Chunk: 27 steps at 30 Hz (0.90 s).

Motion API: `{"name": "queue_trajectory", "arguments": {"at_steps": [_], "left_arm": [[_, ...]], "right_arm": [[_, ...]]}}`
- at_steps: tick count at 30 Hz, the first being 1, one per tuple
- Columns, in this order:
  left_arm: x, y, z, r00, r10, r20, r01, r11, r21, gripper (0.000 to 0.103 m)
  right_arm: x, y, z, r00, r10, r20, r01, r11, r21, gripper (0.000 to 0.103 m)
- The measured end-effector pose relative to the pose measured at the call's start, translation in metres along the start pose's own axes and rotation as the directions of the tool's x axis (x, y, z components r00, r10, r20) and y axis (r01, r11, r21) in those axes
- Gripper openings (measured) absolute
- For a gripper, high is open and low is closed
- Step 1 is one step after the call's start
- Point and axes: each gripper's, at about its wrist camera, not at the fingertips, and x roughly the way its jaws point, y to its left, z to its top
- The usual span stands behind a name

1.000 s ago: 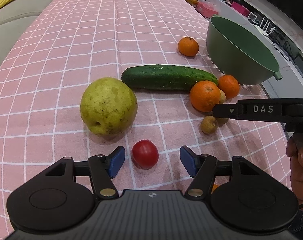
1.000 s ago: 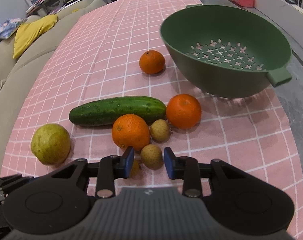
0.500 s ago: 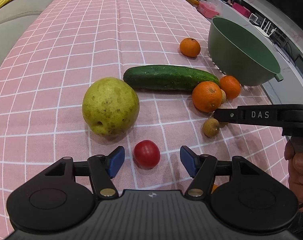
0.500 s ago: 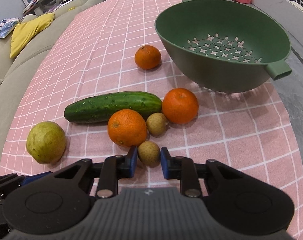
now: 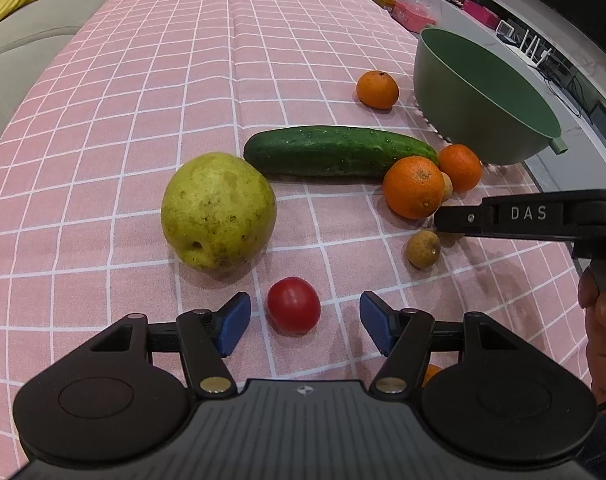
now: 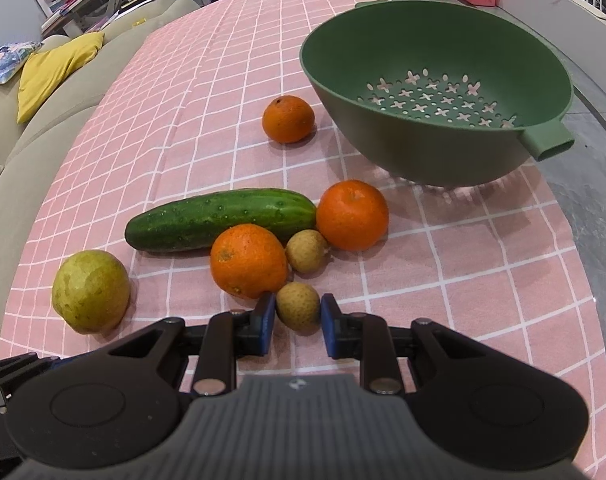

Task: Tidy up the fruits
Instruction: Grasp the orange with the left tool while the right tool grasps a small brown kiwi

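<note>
My right gripper [image 6: 295,318] has its blue pads closed against a small brown longan [image 6: 298,306], which still rests on the pink checked cloth. A second longan [image 6: 307,251], three oranges [image 6: 248,261] [image 6: 352,215] [image 6: 288,119], a cucumber [image 6: 221,219] and a yellow-green pear [image 6: 91,291] lie ahead. An empty green colander [image 6: 439,80] stands at the far right. My left gripper [image 5: 301,322] is open around a red cherry tomato [image 5: 293,304], pads apart from it. The pear [image 5: 218,210] sits just beyond. The right gripper's finger [image 5: 527,216] reaches in from the right above the longan [image 5: 423,249].
A grey sofa with a yellow cushion [image 6: 51,70] runs along the table's left side. The cloth's right edge [image 6: 583,280] meets bare grey tabletop. Boxes and clutter [image 5: 415,10] stand beyond the colander [image 5: 483,92].
My right gripper has moved forward and narrowed its jaws onto the near longan. My left gripper has stayed open around the tomato.
</note>
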Motion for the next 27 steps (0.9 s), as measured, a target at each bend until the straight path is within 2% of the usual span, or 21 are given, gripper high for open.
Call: {"name": "queue_trajectory", "arguments": {"at_steps": [2, 7, 12, 16, 21, 25, 27], "left_arm": [[-0.006, 0.000, -0.001, 1.000, -0.010, -0.015, 0.010, 1.000, -0.010, 0.074], [-0.035, -0.001, -0.015, 0.994, -0.108, -0.015, 0.108, 0.994, -0.023, 0.075], [-0.047, -0.014, -0.028, 0.988, -0.152, -0.004, 0.152, 0.988, 0.015, 0.076], [-0.040, -0.035, -0.035, 0.984, -0.174, -0.033, 0.177, 0.981, 0.086, 0.076], [-0.024, -0.053, -0.043, 0.987, -0.141, -0.073, 0.152, 0.975, 0.164, 0.076], [-0.015, -0.055, -0.044, 0.994, -0.090, -0.068, 0.101, 0.979, 0.177, 0.062], [-0.012, -0.052, -0.043, 0.994, -0.089, -0.067, 0.099, 0.981, 0.168, 0.061]], "right_arm": [[-0.002, -0.001, 0.000, 1.000, 0.001, 0.002, -0.001, 1.000, -0.002, 0.021], [-0.005, -0.005, 0.001, 1.000, 0.005, 0.003, -0.005, 1.000, 0.002, 0.021], [-0.013, -0.008, 0.003, 1.000, 0.016, 0.017, -0.016, 1.000, 0.001, 0.021], [-0.024, -0.012, 0.000, 0.999, 0.020, 0.030, -0.020, 1.000, -0.007, 0.021], [-0.035, -0.024, -0.002, 0.999, 0.017, 0.041, -0.018, 1.000, 0.007, 0.021], [-0.045, -0.033, -0.002, 0.998, 0.022, 0.051, -0.023, 1.000, 0.019, 0.021], [-0.049, -0.037, -0.002, 0.998, 0.027, 0.057, -0.028, 0.999, 0.026, 0.021]]}}
